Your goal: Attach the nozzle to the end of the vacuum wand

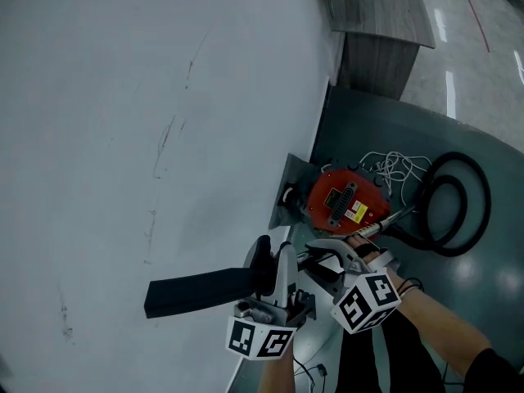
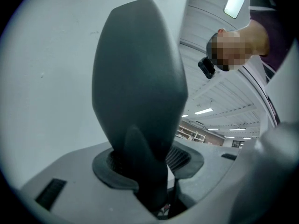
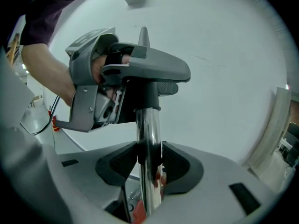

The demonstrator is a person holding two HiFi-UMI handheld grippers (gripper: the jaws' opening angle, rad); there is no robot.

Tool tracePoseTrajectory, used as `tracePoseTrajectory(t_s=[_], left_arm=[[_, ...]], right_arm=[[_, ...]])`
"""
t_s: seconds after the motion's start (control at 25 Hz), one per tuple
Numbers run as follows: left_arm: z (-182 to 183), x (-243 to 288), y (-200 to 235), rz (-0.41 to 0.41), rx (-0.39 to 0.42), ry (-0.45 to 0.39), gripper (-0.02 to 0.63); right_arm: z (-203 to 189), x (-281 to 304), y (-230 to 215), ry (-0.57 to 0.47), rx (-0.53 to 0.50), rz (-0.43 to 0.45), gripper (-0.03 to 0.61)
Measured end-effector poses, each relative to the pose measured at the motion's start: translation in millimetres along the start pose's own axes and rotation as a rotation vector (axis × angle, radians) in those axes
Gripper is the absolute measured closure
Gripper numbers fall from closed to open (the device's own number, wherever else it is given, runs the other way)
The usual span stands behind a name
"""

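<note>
While we look down over both grippers, the black nozzle [image 1: 201,291] juts out sideways to the left, its neck between the fingers [image 2: 184,158] of the left gripper [image 2: 147,164]. Those fingers stand spread, and their ribbed pads show on either side of the neck without pressing it. The right gripper [image 3: 149,160] has its fingers [image 3: 180,164] pinching the chrome wand [image 3: 148,134], whose top end runs into the nozzle's dark collar. We judge the two are joined or very nearly so, though no view shows whether the fit is fully home. Beyond them the red vacuum [image 1: 340,201] and its looped black hose [image 1: 475,195] lie on the dark floor. The nozzle looks like hard moulded plastic: light, stiff and smooth on its broad tapered body, so the narrow neck by the collar is the surest place to take it. The wand is rigid polished metal and likely slippery; a hold close to its end should keep the push straight.
</note>
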State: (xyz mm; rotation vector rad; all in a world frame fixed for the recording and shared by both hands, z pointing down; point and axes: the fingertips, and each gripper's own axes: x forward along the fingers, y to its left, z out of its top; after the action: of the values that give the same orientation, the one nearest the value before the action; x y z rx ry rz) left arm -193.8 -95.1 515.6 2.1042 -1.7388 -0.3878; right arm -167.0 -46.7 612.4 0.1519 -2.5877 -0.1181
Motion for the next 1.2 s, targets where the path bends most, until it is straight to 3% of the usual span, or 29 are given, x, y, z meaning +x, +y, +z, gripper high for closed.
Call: tracePoseTrajectory(t_s=[0.12, 0.36, 0.52, 0.64, 0.76, 0.88, 1.0, 1.2], left_arm=[[-11, -9, 0, 0.021, 0.012, 0.035, 0.402], [-14, -41, 1, 0.069, -0.01, 0.053, 0.391], [-15, -63, -9, 0.108, -0.054, 0.064, 0.391], [-3, -79, -26, 0.117, -0.078, 0.073, 0.397], [14, -86, -52, 0.108, -0.058, 0.092, 0.478], [32, -83, -76, 0.097, -0.033, 0.105, 0.51], [55, -91, -100, 0.089, -0.003, 0.125, 0.553], [90, -90, -141, 0.049, 0.042, 0.148, 0.607]], right_arm=[[2, 0, 1, -0.026, 0.039, 0.016, 0.413], [10, -18, 5, -0.031, 0.054, 0.031, 0.368], [25, -52, 0, -0.061, 0.154, 0.014, 0.368], [43, -80, 0, -0.105, 0.29, 0.015, 0.371], [66, -111, 0, -0.171, 0.43, 0.002, 0.425], [86, -140, -8, -0.236, 0.551, -0.037, 0.492], [109, -165, 0, -0.294, 0.661, -0.06, 0.518], [156, -210, -1, -0.4, 0.748, -0.091, 0.552]])
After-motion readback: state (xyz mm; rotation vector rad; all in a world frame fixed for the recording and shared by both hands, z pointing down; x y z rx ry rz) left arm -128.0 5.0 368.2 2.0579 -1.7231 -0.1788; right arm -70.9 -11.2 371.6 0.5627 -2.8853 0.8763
